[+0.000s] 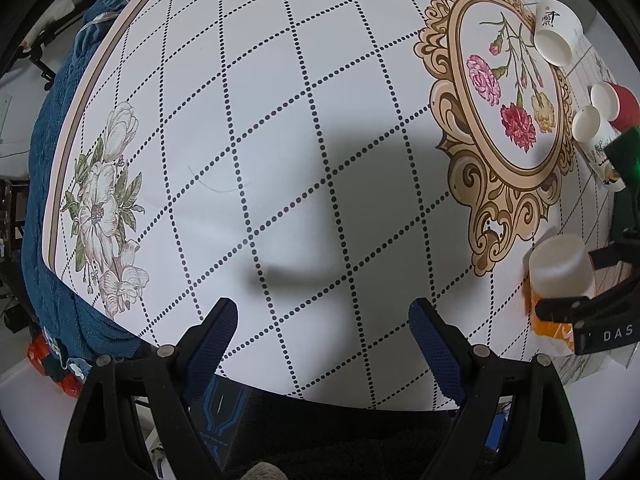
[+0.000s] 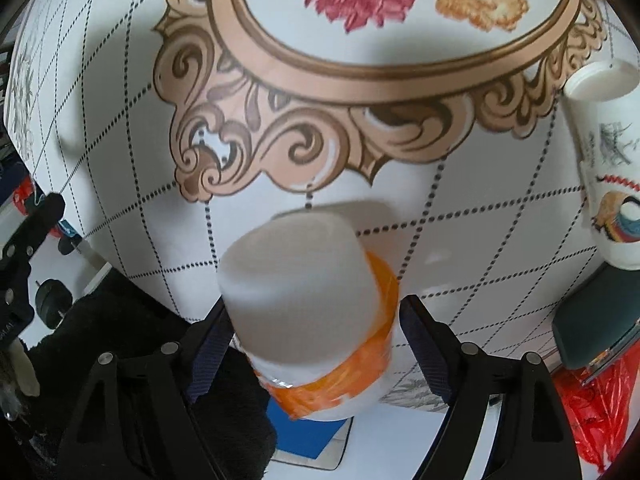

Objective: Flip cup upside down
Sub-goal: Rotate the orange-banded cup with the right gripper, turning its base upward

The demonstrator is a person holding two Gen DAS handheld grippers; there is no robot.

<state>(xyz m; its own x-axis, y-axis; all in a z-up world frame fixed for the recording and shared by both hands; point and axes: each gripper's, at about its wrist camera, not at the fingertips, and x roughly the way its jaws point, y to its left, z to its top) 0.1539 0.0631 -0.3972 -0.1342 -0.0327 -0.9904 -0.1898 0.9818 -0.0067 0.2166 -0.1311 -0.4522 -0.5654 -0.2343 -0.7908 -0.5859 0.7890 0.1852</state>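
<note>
A white paper cup with an orange band sits between the fingers of my right gripper, base toward the camera, over the near edge of the patterned table. The jaws stand close against its sides. The cup also shows in the left wrist view, held by the right gripper at the far right. My left gripper is open and empty above the table's near middle.
Several other paper cups lie at the table's right side: a white one with black print, a red one, and a printed one. A blue cloth hangs off the left edge. A dark object lies at the right.
</note>
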